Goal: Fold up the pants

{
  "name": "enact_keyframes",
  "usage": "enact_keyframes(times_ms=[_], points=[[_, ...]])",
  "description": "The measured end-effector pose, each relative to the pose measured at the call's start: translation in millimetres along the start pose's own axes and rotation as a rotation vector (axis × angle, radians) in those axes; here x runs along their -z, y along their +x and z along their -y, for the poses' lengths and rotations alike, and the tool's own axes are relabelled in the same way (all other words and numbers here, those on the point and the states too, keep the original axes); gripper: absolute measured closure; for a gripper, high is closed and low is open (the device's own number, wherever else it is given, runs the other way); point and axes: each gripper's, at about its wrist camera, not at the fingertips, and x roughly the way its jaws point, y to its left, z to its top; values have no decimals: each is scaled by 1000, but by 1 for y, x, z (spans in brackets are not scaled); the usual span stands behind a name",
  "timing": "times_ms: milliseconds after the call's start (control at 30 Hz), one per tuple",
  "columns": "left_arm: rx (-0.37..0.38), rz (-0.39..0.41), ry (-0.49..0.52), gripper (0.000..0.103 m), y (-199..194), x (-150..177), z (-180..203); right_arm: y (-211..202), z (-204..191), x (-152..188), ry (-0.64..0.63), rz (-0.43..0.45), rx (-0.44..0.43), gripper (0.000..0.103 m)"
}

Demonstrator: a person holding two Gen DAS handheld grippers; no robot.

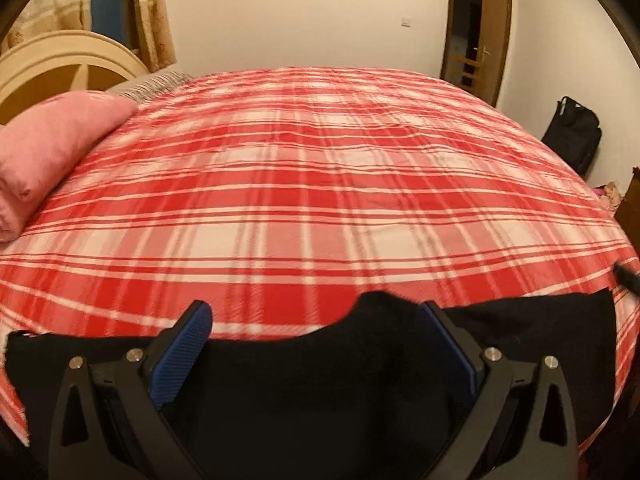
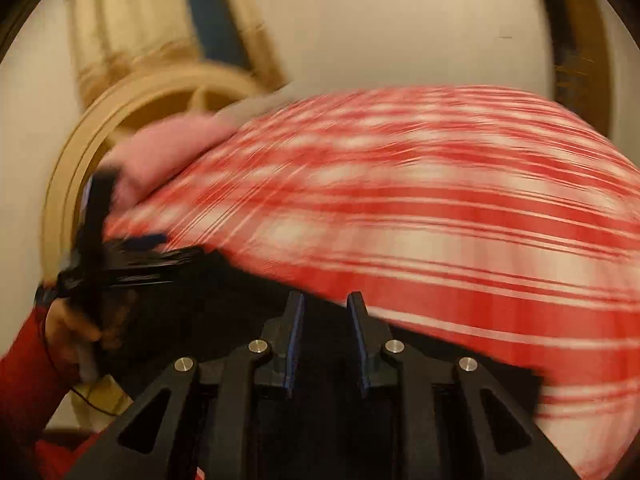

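the pants [image 1: 320,380] are lying flat on the bed [image 1: 320,200], long axis running across both views. the left gripper [image 1: 316,316] is hovering wide open right over them, nearer the fold's middle; the right gripper [image 2: 325,304] is hanging narrowly open, gripping nothing.

One bed [image 1: 320,184] under a red-and-white plaid cover. One pink pillow [image 1: 48,152] at its head end. One pair of black pants [image 1: 320,376] on its near edge. Two grippers (both over the pants): left gripper [image 1: 316,316], right gripper [image 2: 325,304]. One black bag [image 1: 574,134] beyond its far corner.

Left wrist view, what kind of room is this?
Most likely a bedroom: a bed under a red plaid cover, a pink pillow beside a cream headboard, and a wooden door in the far wall.
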Motion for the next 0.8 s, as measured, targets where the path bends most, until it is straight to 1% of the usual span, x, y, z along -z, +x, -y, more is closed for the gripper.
enact_keyframes(times_ms=[67, 100, 133, 167, 200, 233, 267, 333, 367, 467, 533, 600, 633, 700, 733, 767, 800], points=[[-46, -26, 31, 0, 11, 1, 9, 29, -20, -4, -50, -36, -43, 79], [-81, -39, 61, 0, 19, 4, 13, 49, -28, -6, -65, -77, -58, 79], [-118, -50, 88, 0, 26, 5, 16, 66, -30, -6, -70, -123, -54, 79], [-180, -63, 123, 0, 35, 7, 18, 85, -32, -3, -72, -169, -27, 79], [-189, -65, 126, 0, 39, 7, 16, 99, -31, 0, -67, -179, -8, 79], [-177, -66, 108, 0, 43, 6, 11, 104, -29, 0, -61, -141, -7, 79], [-174, -73, 81, 0, 47, 4, 6, 108, -26, -1, -50, -126, -14, 79], [-165, -83, 36, 0, 50, 1, -2, 112, -16, -5, 10, -112, -37, 80], [-146, -87, 4, 0, 51, -1, -7, 113, -14, -5, 30, -107, -40, 80], [-77, -92, -63, 0, 48, -3, -18, 112, -15, -4, 33, -99, -32, 80], [-57, -71, -97, 1, 38, -5, -23, 114, -16, -5, 26, -90, -30, 80], [-88, -10, -126, 0, 14, -9, -34, 109, -15, -6, 31, -73, -43, 79], [-90, 7, -132, 0, 7, -10, -39, 102, -13, -7, 45, -51, -51, 79], [-111, 65, -155, 0, -22, -7, -59, 72, -10, -9, 84, 65, -65, 79], [-141, 90, -165, 0, -37, -3, -71, 60, -10, -10, 98, 113, -72, 79], [-177, 107, -174, 0, -48, 2, -83, 48, -12, -12, 105, 141, -69, 79], [-210, 119, -181, 0, -57, 8, -92, 41, -17, -14, 97, 147, -72, 79]])
